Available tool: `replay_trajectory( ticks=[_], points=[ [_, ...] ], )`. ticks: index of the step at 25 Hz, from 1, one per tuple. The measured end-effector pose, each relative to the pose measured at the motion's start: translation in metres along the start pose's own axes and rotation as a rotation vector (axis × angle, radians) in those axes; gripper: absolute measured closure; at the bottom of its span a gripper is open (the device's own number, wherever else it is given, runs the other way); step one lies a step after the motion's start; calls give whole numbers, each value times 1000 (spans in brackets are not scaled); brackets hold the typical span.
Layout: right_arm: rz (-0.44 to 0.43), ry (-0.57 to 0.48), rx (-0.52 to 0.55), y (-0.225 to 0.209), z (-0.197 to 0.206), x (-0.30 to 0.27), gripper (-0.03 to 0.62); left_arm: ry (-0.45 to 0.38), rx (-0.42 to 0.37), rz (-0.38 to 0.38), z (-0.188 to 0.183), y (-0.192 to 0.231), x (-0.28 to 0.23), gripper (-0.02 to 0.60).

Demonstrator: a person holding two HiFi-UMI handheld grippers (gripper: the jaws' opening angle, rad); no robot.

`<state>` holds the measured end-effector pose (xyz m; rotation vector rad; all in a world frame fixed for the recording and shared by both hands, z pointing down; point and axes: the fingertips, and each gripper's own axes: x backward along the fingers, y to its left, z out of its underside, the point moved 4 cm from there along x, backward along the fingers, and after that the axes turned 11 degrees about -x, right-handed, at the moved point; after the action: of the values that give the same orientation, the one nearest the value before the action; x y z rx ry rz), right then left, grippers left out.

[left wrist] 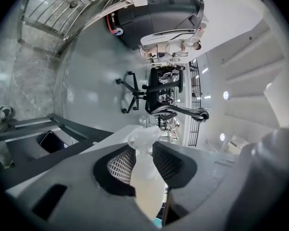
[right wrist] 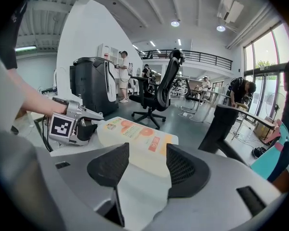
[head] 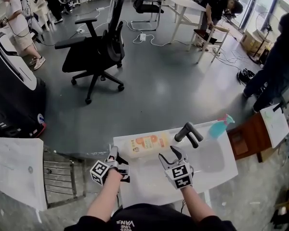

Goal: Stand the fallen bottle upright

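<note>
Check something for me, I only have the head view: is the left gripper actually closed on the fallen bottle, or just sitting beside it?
Observer: Closed on it. The left gripper view shows the left gripper with both pads pressed on the bottle at its narrow end.
Reviewer: And is the right gripper holding anything?
Observer: No. In the right gripper view, the right gripper is open with nothing between its pads. The bottle lies on its side just ahead of them on the table.

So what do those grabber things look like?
The left gripper and right gripper are grey, with black gridded pads and a white cube of black square markers each. The sleeves are black.
</note>
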<state>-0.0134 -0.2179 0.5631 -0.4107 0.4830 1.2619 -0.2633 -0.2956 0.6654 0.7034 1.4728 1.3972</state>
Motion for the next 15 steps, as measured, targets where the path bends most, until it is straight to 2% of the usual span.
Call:
replay_trajectory(
  ticks=[6,9,15],
  points=[
    [-25,55,84,-11,7,-16,336,5,36,11,0,4,-2,477],
    [-39,88,123,-17,9,-24,315,18,25,8,-1,5,-2,479],
    [-89,116,177,-23,11,-29,313,31,-15,26,-3,1,1,480]
  ],
)
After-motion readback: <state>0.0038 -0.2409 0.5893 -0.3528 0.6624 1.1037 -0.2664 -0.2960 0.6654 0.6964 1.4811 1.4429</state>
